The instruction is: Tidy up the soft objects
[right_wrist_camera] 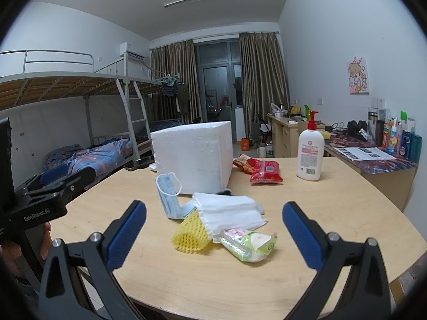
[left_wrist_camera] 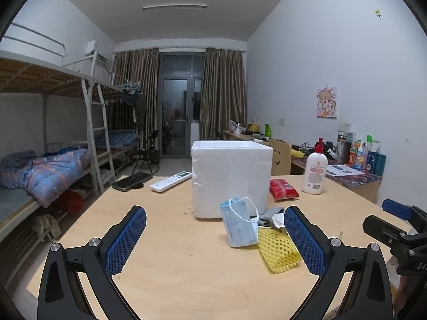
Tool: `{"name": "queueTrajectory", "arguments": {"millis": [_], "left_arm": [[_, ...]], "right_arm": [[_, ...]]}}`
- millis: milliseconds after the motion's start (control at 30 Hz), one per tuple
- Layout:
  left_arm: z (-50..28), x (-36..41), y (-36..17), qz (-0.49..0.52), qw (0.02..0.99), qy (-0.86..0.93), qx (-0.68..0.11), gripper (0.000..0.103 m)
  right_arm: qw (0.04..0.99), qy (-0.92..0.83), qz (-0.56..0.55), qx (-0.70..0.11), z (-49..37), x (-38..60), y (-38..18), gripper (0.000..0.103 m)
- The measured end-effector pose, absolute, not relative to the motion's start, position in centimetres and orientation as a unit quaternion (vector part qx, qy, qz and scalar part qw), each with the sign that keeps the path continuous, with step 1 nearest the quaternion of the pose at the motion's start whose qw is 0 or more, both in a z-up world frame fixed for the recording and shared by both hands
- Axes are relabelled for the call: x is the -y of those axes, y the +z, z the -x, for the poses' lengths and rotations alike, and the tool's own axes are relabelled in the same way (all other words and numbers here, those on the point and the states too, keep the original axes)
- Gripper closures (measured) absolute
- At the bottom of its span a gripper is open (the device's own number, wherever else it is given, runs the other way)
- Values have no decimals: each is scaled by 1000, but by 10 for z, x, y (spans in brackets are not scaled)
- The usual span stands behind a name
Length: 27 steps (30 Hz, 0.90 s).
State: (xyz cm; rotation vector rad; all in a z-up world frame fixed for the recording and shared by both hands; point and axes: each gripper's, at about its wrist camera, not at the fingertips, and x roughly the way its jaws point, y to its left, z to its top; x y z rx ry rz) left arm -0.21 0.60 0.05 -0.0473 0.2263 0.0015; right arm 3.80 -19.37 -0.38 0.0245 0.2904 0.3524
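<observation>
A white foam box (left_wrist_camera: 230, 177) (right_wrist_camera: 193, 156) stands on the round wooden table (left_wrist_camera: 170, 261) (right_wrist_camera: 333, 213). In front of it lies a pile of soft things: a blue face mask (left_wrist_camera: 240, 225) (right_wrist_camera: 170, 196), a yellow foam net sleeve (left_wrist_camera: 279, 249) (right_wrist_camera: 190, 233), a folded white cloth (right_wrist_camera: 230, 214), a green tissue pack (right_wrist_camera: 249, 244) and a grey cloth (left_wrist_camera: 271, 214). My left gripper (left_wrist_camera: 214, 240) is open and empty, just short of the pile. My right gripper (right_wrist_camera: 213, 236) is open and empty, its fingers on either side of the net and the tissue pack but short of them.
A white lotion pump bottle (left_wrist_camera: 315, 170) (right_wrist_camera: 310, 152) and red snack packets (left_wrist_camera: 283, 189) (right_wrist_camera: 265, 172) lie right of the box. A remote (left_wrist_camera: 170, 181) and a phone (left_wrist_camera: 132, 181) lie at the far left. Bunk beds stand left, desks right.
</observation>
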Motion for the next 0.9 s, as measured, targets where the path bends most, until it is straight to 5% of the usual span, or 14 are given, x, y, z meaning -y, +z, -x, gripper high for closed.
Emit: {"name": "queueTrajectory", "arguments": {"millis": [900], "left_arm": [[1, -6, 1, 19, 993, -1, -113, 0]], "right_arm": [[974, 176, -12, -143, -39, 197, 0, 0]]}}
